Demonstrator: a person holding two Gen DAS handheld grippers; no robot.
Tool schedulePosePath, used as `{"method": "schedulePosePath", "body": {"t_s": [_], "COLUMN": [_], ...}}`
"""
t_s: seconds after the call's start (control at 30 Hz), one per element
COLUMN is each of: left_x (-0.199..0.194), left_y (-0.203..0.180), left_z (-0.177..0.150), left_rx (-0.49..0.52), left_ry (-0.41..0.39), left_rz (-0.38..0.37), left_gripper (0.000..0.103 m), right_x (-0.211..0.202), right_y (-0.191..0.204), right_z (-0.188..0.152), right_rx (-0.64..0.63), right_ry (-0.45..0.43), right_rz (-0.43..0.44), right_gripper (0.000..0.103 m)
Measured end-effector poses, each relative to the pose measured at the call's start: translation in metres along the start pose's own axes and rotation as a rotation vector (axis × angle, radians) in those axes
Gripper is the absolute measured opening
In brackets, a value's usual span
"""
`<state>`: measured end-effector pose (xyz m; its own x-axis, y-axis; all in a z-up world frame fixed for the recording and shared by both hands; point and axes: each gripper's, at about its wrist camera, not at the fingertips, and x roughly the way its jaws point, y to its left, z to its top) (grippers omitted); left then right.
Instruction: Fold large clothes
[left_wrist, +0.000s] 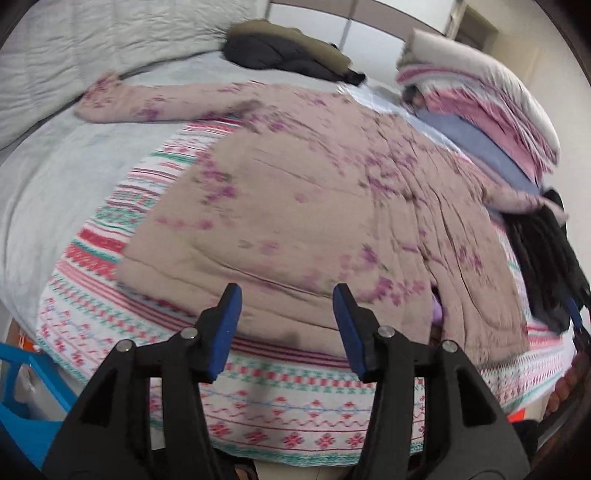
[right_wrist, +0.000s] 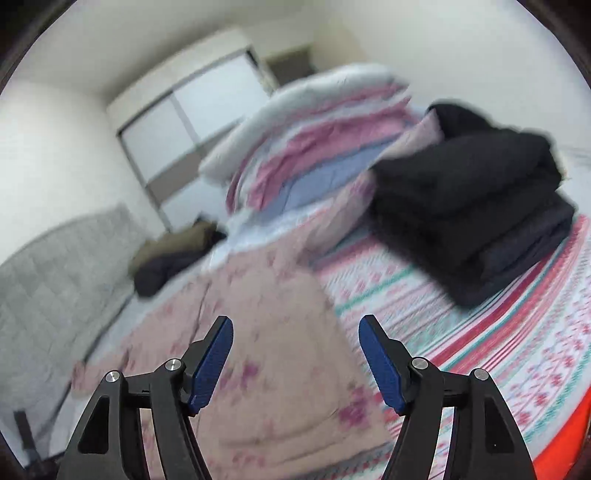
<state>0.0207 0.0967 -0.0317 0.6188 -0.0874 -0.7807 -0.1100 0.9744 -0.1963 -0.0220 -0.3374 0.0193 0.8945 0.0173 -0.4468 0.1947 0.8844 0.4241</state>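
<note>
A large pink padded coat with purple flowers (left_wrist: 317, 192) lies spread flat on the patterned blanket (left_wrist: 280, 402) on the bed, one sleeve stretched to the far left. It also shows in the right wrist view (right_wrist: 266, 332), blurred. My left gripper (left_wrist: 286, 295) is open and empty, just above the coat's near hem. My right gripper (right_wrist: 295, 326) is open and empty, above the coat's near right part.
A stack of folded dark clothes (right_wrist: 476, 206) sits on the blanket at the right. A folded pile of quilts (right_wrist: 314, 155) lies beyond it. An olive and black jacket (left_wrist: 291, 51) lies at the far side. A grey headboard (right_wrist: 55, 273) stands left. A blue bin (left_wrist: 22, 398) stands beside the bed.
</note>
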Motion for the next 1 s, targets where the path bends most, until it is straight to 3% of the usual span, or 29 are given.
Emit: {"method": "schedulePosePath", "body": {"t_s": [0.1,0.27,0.33,0.4,0.43,0.57,0.7,0.8,0.93,0.97,1.0], "left_x": [0.014,0.037,0.057,0.076,0.082,0.082,0.056,0.032,0.030,0.033,0.040], "left_y": [-0.029,-0.076,-0.087,-0.092,-0.093,-0.096,-0.101,-0.117,-0.135,-0.138,-0.143], "left_z": [-0.003,-0.001,-0.003,-0.009,-0.011,-0.012,0.003,0.029,0.083,0.093,0.106], "left_rx": [0.058,0.153,0.192,0.209,0.222,0.226,0.175,0.195,0.139,0.113,0.092], "left_ry": [0.039,0.066,0.111,0.152,0.159,0.146,0.088,0.007,0.004,-0.007,-0.020], "left_rz": [-0.005,-0.016,0.019,0.059,0.074,0.089,0.081,0.032,-0.033,-0.048,-0.071], "left_gripper": [0.053,0.057,0.060,0.063,0.064,0.066,0.066,0.066,0.070,0.071,0.080], "right_x": [0.038,0.082,0.097,0.133,0.139,0.140,0.133,0.121,0.122,0.123,0.124], "right_y": [0.026,0.054,0.059,0.052,0.050,0.053,0.050,0.049,0.036,0.030,0.029], "right_z": [-0.016,-0.037,-0.049,-0.071,-0.077,-0.083,-0.076,-0.064,-0.058,-0.058,-0.057], "right_rx": [-0.080,-0.175,-0.193,-0.197,-0.198,-0.272,-0.240,-0.199,-0.089,-0.053,-0.040], "right_ry": [0.147,0.270,0.378,0.552,0.577,0.572,0.545,0.485,0.468,0.474,0.473], "right_rz": [-0.010,-0.030,-0.068,-0.116,-0.123,-0.114,-0.096,-0.100,-0.079,-0.074,-0.073], "right_gripper": [0.072,0.072,0.072,0.072,0.073,0.077,0.077,0.077,0.077,0.077,0.077]}}
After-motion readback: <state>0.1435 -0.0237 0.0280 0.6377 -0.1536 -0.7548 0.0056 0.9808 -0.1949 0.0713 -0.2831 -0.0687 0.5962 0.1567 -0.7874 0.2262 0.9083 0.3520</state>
